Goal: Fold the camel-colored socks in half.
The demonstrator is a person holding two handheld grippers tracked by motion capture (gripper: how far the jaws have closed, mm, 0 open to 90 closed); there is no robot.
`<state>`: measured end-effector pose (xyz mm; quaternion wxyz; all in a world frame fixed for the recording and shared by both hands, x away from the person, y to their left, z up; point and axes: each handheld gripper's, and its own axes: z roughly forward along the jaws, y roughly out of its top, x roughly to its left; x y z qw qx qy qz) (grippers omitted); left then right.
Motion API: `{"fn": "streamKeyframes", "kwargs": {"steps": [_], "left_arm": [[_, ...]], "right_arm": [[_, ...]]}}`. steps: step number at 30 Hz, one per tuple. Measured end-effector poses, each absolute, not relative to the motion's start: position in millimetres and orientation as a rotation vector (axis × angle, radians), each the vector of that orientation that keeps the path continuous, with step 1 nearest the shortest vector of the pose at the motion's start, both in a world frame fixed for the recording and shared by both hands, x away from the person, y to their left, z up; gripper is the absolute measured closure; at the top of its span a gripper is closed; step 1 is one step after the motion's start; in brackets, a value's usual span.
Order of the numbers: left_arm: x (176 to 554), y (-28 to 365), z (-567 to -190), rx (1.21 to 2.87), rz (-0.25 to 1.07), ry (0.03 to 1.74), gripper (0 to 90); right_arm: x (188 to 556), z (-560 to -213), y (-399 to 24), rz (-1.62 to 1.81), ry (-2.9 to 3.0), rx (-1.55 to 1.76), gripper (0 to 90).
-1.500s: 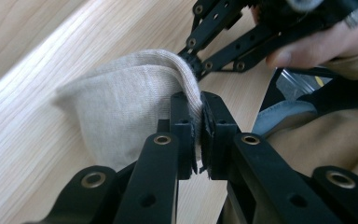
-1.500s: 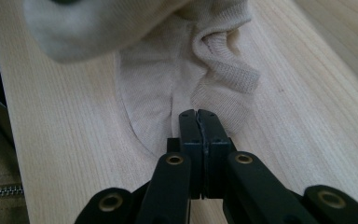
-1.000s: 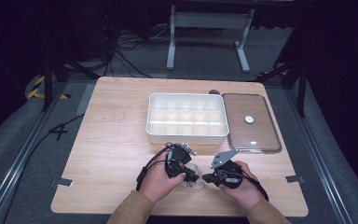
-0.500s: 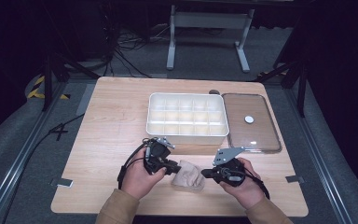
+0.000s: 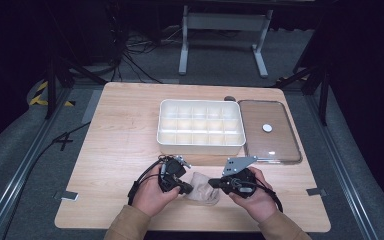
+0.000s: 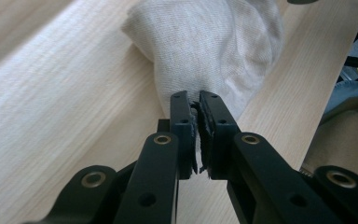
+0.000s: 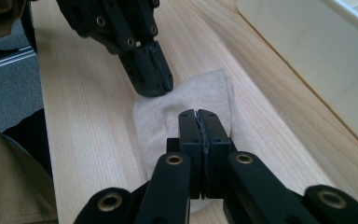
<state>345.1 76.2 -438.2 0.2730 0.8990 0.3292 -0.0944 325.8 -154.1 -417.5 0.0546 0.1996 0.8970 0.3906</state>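
Left gripper (image 6: 195, 100) has just been closing and pinches one end of the beige sock (image 5: 202, 181); right gripper (image 7: 200, 116) clamps the other end, pinning it flat on the tabletop (image 5: 125, 130) for folding.

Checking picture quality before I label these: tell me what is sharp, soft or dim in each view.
High view: table evenly lit, surroundings near black, white tray bright. Left gripper view: left gripper and beige cloth sharp, wood at the edges soft. Right gripper view: right gripper crisp, tray wall washed out and blurred.
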Motion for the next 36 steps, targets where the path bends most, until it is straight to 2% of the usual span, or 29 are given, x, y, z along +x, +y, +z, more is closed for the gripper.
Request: {"fn": "streamKeyframes", "kwargs": {"steps": [9, 25, 36], "left_arm": [[339.1, 68.5, -436.5, 2.423, -0.296, 0.861, 84.2], [334.5, 72.1, -432.3, 2.433, -0.255, 0.835, 84.4], [333.5, 67.9, -421.5, 2.382, -0.184, 0.769, 79.9]], "right_arm": [[324.5, -421.3, -150.0, 1.210, 2.716, 0.587, 89.7], [321.7, -437.3, -151.7, 1.145, 2.742, 0.636, 89.7], [321.0, -443.9, -160.3, 1.036, 2.773, 0.669, 89.7]]}}
